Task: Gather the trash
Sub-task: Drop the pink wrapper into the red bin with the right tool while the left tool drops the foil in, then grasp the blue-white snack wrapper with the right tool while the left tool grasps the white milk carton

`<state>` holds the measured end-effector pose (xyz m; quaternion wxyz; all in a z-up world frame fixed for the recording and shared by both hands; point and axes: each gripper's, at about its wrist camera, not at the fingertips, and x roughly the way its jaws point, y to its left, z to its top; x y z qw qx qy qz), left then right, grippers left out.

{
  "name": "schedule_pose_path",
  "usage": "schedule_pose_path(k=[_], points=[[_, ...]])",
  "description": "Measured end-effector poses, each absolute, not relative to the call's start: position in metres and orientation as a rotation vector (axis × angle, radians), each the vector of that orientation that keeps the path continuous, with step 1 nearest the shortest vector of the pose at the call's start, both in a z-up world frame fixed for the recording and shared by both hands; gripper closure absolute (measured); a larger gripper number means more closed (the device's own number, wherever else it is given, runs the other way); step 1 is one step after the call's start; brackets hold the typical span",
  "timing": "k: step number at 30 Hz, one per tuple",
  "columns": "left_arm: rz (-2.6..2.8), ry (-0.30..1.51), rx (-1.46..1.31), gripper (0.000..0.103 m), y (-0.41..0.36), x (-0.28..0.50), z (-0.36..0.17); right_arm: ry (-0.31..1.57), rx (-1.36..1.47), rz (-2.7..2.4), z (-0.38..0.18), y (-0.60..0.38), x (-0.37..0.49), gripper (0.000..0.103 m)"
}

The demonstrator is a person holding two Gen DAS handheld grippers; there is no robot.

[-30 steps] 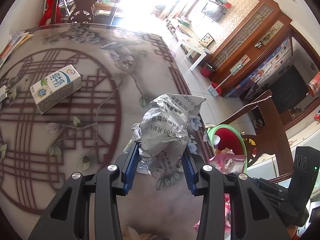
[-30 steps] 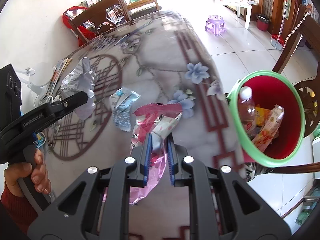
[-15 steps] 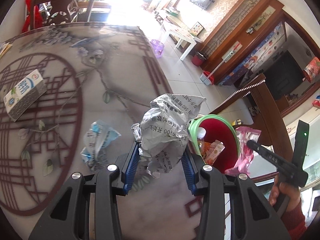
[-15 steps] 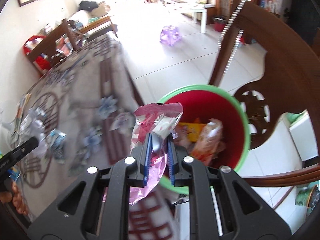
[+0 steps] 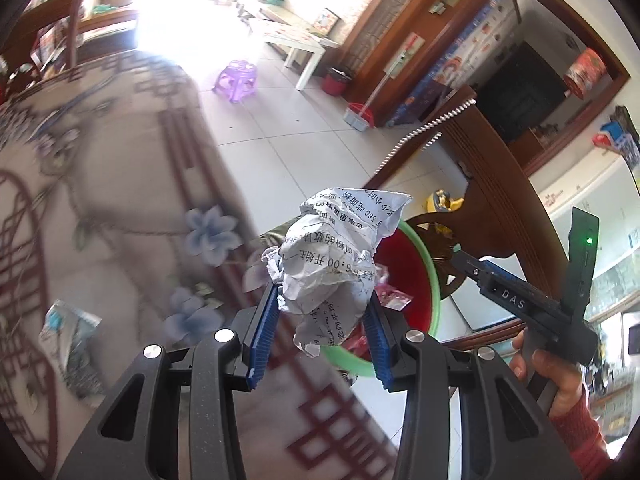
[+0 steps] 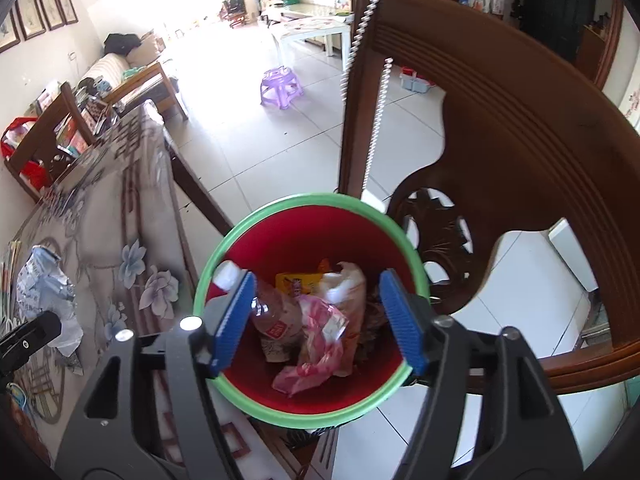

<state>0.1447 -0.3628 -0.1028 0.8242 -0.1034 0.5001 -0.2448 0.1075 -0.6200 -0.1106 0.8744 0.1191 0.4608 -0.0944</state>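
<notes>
My left gripper [image 5: 320,332] is shut on a crumpled ball of printed paper [image 5: 332,256], held over the table edge beside the bin [image 5: 430,280]. The bin [image 6: 304,202] is red inside with a green rim. My right gripper [image 6: 316,320] hangs directly above it, its jaws opening with nothing pressed between the blue pads. The pink wrapper [image 6: 316,344] lies loose in the bin on top of a plastic bottle [image 6: 272,312] and other wrappers. A crumpled blue-and-white wrapper [image 5: 68,336] rests on the table.
The flowered tablecloth [image 6: 132,216] ends right beside the bin. A dark wooden chair [image 6: 500,120] stands close behind the bin. Farther off on the tiled floor are a purple stool [image 6: 280,86] and a white low table [image 6: 316,30].
The right gripper swung from the table to above the bin and opened, dropping the pink wrapper in. The left gripper carried the paper ball toward the table edge and the bin.
</notes>
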Motion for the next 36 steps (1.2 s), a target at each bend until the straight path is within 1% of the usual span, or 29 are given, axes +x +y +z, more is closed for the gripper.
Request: schedule_pose_path(k=[7,10,11,12,14,16,17,18,19,22,24,29,32,36], points=[[-0.643,1.033,-0.108,0.064,-0.435,0.16,-0.094,0.922,0.263,-0.312,-0.099,-0.651,0.079,0.034],[-0.68,1.026,-0.086,0.059,-0.459,0.165,-0.094,0.918,0.274,-0.358,-0.096,-0.663,0.064,0.033],[-0.692,1.023,-0.079,0.054,-0.467,0.167,-0.094,0.919,0.277,-0.375,-0.096,-0.667,0.059,0.033],[-0.7,1.02,-0.069,0.045,-0.475,0.168,-0.093,0.92,0.28,-0.387,-0.097,-0.67,0.055,0.033],[-0.708,1.006,-0.058,0.035,-0.483,0.168,-0.09,0.925,0.29,-0.408,-0.098,-0.674,0.047,0.033],[-0.718,0.989,-0.057,0.031,-0.483,0.165,-0.084,0.93,0.298,-0.423,-0.099,-0.676,0.04,0.033],[-0.718,0.982,-0.056,0.026,-0.481,0.164,-0.082,0.932,0.299,-0.428,-0.098,-0.675,0.037,0.033],[-0.717,0.977,-0.055,0.024,-0.477,0.162,-0.08,0.933,0.295,-0.432,-0.098,-0.673,0.034,0.033],[-0.713,0.969,-0.057,0.024,-0.471,0.16,-0.077,0.935,0.287,-0.432,-0.099,-0.669,0.032,0.033],[-0.669,0.95,-0.08,0.022,-0.437,0.155,-0.071,0.938,0.258,-0.402,-0.097,-0.65,0.034,0.033],[-0.601,0.938,-0.109,0.021,-0.4,0.153,-0.069,0.943,0.253,-0.349,-0.096,-0.632,0.042,0.033],[-0.339,0.943,-0.166,0.021,-0.273,0.141,-0.078,0.978,0.218,-0.144,-0.103,-0.555,0.07,0.033],[-0.173,0.962,-0.215,0.021,-0.193,0.128,-0.09,1.023,0.221,0.03,-0.112,-0.49,0.09,0.03],[-0.002,1.01,-0.272,0.021,-0.107,0.108,-0.109,1.074,0.211,0.224,-0.125,-0.402,0.108,0.029]])
